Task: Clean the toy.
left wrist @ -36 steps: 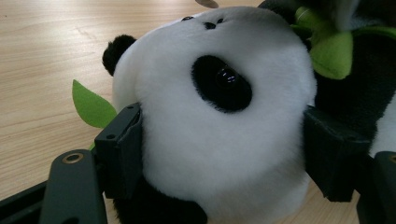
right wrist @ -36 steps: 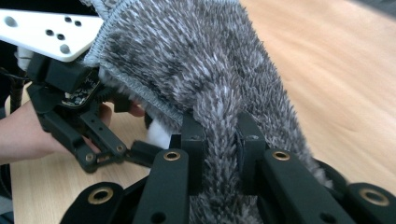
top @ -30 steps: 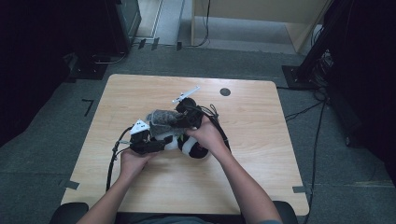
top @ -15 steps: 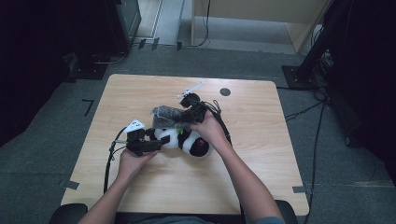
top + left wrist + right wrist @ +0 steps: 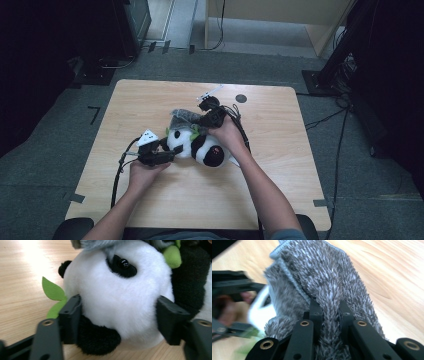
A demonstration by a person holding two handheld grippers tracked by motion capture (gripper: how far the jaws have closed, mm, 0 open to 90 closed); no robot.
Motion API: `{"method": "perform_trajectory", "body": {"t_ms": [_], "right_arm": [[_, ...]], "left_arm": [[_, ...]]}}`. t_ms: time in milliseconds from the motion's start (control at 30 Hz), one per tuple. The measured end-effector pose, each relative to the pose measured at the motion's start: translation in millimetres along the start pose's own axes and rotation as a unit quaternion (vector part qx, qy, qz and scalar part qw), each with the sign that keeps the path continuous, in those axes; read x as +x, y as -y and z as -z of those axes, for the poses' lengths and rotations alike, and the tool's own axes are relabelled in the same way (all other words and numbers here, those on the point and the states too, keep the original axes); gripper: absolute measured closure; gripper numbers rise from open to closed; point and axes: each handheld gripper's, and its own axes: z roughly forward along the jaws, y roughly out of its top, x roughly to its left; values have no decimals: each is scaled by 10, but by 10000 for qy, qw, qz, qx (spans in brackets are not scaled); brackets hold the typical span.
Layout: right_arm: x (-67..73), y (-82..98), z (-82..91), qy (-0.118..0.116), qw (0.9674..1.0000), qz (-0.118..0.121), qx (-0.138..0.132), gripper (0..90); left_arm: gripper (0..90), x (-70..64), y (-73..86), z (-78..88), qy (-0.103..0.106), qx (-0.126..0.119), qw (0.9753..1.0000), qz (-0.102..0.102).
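Note:
A black-and-white panda plush (image 5: 197, 145) lies on the wooden table (image 5: 150, 100). My left gripper (image 5: 172, 150) reaches in from the left. Its jaws have just been closing, and both pads (image 5: 71, 315) now press on the panda's white head (image 5: 117, 302), close up in the left gripper view. A green felt leaf (image 5: 51, 288) sticks out beside the head. My right gripper (image 5: 200, 120) is beyond the panda, shut on a grey fuzzy cloth (image 5: 181, 115). In the right gripper view that gripper (image 5: 330, 306) pinches a fold of the cloth (image 5: 322, 272).
A small black dot (image 5: 241, 98) marks the table behind the right hand. Cables trail from both grippers over the table. Dark equipment and more cables stand on the grey floor around the table. Bare wood lies to the left, right and front.
The left jaws have narrowed onto the panda's head. The right hand has shifted a little toward the far side of the table with the grey cloth. The left hand stayed put.

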Motion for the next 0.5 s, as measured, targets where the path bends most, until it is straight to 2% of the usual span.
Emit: {"method": "perform_trajectory", "body": {"t_ms": [167, 233, 267, 367, 500], "right_arm": [[-63, -40, 25, 198, 9998, -55, 72, 793], [-56, -69, 101, 252, 9996, -99, -53, 795], [-39, -86, 150, 203, 9996, -116, -160, 797], [101, -146, 291, 51, 9995, -19, -322, 797], [402, -221, 378, -70, 9984, 384, -397, 796]], "left_arm": [[409, -2, -8, 15, 31, -3, 10000, 47], [413, -3, -14, 25, 13, 4, 10000, 24], [413, -3, -14, 25, 13, 4, 10000, 24], [414, -12, -23, 33, -19, 9, 10000, 14], [412, -28, -29, 33, -54, -41, 10000, 30]]}}
